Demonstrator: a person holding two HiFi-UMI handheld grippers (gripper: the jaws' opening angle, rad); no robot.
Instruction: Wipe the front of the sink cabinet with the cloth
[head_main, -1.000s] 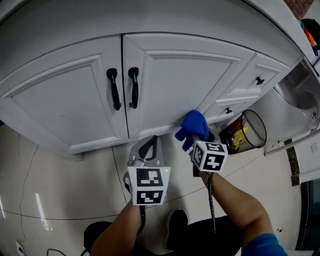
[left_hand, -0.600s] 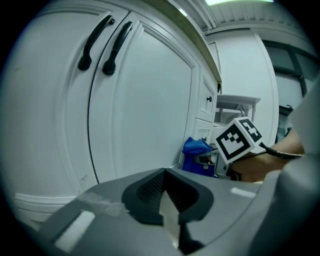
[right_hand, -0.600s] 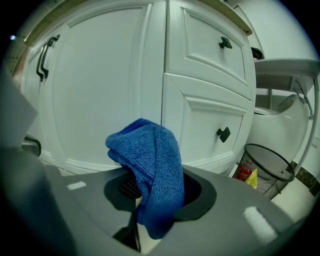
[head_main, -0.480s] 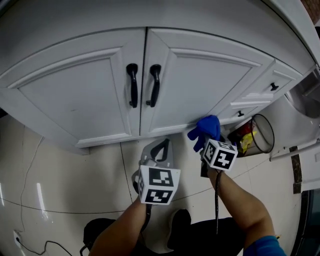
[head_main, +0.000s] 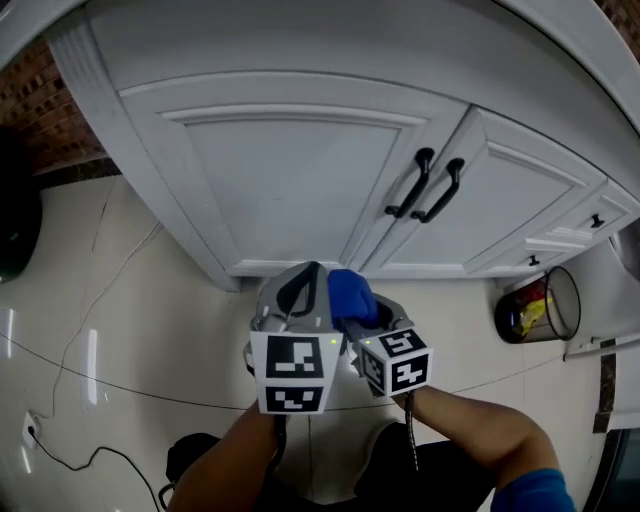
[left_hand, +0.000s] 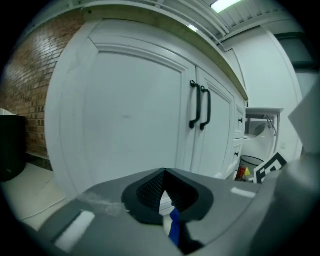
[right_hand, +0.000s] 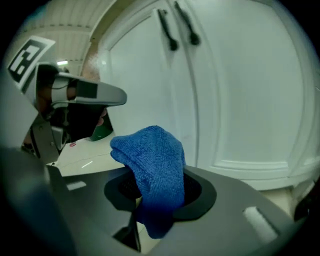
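The white sink cabinet (head_main: 300, 170) fills the top of the head view, with two black door handles (head_main: 432, 187) right of centre. A blue cloth (head_main: 350, 293) sticks out of my right gripper (head_main: 352, 302), which is shut on it just below the left door's bottom rail. In the right gripper view the cloth (right_hand: 154, 167) drapes over the jaws with the cabinet door (right_hand: 240, 90) close ahead. My left gripper (head_main: 303, 283) is right beside it on the left, shut and holding nothing (left_hand: 164, 175). The left door panel (left_hand: 125, 115) lies ahead of it.
A clear-walled bin (head_main: 537, 305) with colourful rubbish stands on the cream floor at the right. A brick wall (head_main: 50, 105) and a dark object (head_main: 12, 220) are at the left. A thin cable (head_main: 85, 468) lies on the floor at lower left.
Both grippers have shifted left along the cabinet's bottom edge, from under the right door to under the left door. The cloth now sits close against the left gripper.
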